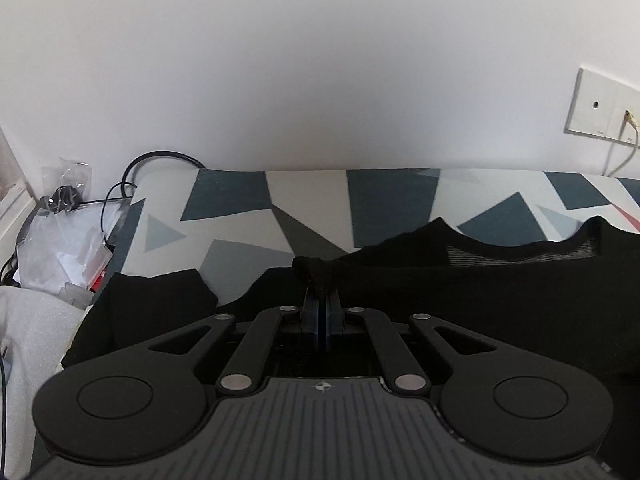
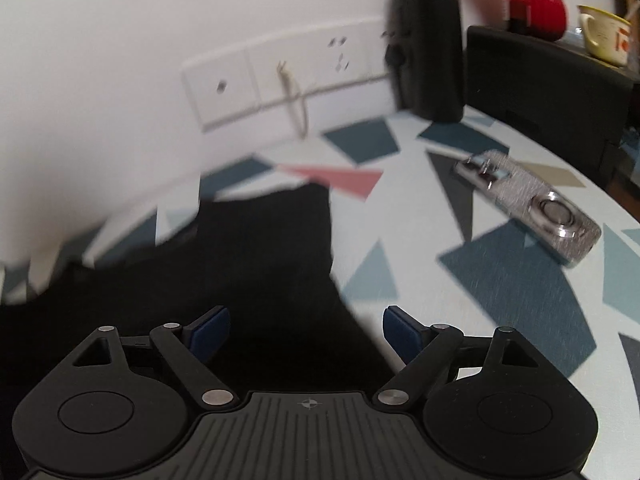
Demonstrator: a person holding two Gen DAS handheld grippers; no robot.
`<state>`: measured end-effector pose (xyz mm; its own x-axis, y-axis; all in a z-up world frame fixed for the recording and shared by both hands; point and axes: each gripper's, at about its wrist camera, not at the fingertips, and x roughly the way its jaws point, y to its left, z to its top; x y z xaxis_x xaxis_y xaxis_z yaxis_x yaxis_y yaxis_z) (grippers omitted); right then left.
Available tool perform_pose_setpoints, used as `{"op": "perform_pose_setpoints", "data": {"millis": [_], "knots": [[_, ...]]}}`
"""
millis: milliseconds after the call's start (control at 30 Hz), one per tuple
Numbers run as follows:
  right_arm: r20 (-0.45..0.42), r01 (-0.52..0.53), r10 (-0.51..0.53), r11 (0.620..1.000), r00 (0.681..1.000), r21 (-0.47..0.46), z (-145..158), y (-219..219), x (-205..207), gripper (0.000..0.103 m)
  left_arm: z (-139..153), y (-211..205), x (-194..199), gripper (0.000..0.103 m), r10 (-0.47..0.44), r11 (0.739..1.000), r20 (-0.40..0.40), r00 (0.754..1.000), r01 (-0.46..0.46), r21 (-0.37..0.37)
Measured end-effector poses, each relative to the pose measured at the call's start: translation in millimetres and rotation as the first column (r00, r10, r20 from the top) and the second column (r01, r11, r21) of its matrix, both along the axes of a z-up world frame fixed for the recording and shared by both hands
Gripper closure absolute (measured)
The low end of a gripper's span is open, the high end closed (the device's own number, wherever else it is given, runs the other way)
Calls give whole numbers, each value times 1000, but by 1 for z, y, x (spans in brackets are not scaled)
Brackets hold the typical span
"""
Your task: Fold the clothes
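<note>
Left wrist view: the left hand-held gripper [image 1: 322,292] is closed tight, its pads pinching a small bunched tuft of the black garment [image 1: 480,300] just beyond the fingertips. The garment lies spread on the patterned bench [image 1: 308,200], running from a sleeve-like flap at lower left across to the right edge of the picture, where it is cut off; the neckline with a grey striped inner band [image 1: 520,254] sits to the right of the pinch. The long axis appears to run left to right across this view. A wall socket plate [image 1: 604,104] and a clutter of plastic bags and cables [image 1: 68,236] stand clear of the work. Right wrist view: the right hand-held gripper [image 2: 306,332] stands wide, nothing between its blue pads [image 2: 210,332]; the frame is motion-blurred. Black cloth lies directly below and ahead of the fingers, its right edge running down between the fingertips, closer to the right pad. In my judgement the coming grasp turns on that edge: this hand is the nearer one and must come down onto it. A silvery object [image 2: 528,204], not identifiable, and a dark bottle [image 2: 430,40] sit well apart. How much cloth lies under either hand-held gripper body cannot be made out.
</note>
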<state>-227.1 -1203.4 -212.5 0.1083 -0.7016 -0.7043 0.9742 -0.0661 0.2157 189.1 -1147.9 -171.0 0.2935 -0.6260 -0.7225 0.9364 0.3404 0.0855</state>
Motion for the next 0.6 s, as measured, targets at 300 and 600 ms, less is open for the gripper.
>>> {"op": "perform_pose_setpoints", "data": {"millis": [300,600], "knots": [[635,207,-244,969,733,133,-15,7,-57,34,11,12,-26,98,-21,999,-98,995,18,-32],[735,279,-350,934,580,225,-46,-1,-50,48,8,8,-22,98,-1,1000,-87,996,-1,-20]]}}
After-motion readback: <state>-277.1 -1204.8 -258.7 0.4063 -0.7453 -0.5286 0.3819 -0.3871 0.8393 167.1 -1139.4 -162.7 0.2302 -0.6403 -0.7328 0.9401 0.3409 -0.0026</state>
